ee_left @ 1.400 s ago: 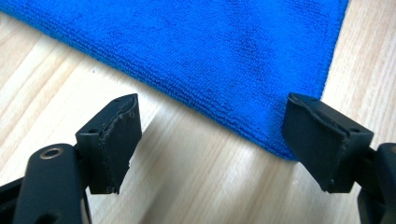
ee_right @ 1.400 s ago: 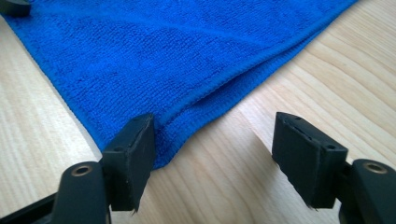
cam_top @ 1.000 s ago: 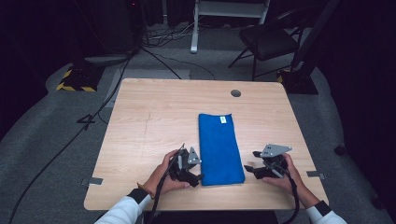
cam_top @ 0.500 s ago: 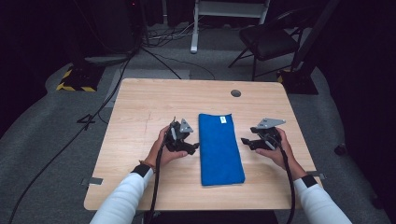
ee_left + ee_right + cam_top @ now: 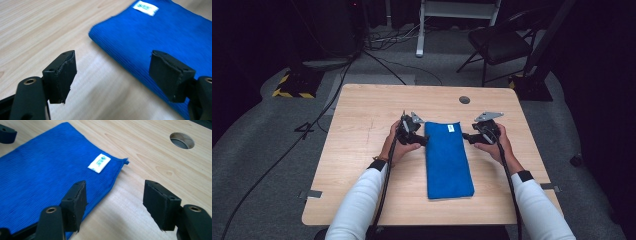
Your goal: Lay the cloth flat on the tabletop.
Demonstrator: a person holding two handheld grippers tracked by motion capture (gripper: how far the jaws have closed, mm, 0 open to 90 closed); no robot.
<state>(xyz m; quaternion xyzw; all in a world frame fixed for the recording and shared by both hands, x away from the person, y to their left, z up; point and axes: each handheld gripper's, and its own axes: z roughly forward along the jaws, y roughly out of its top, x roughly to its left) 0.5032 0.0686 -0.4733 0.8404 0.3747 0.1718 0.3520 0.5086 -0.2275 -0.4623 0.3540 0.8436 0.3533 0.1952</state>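
Table hole beyond right claw

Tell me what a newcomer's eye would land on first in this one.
First the folded blue towel, lying lengthwise in the middle of the pale wooden table, its white label at the far end. Then the left hand-held gripper and right hand-held gripper, flanking that far end, jaws open and empty.

Folded blue cloth flat on wooden table, white label near its corner. Right gripper just above cloth's edge, jaws apart, lately closing, nothing gripped. Round hole beyond.
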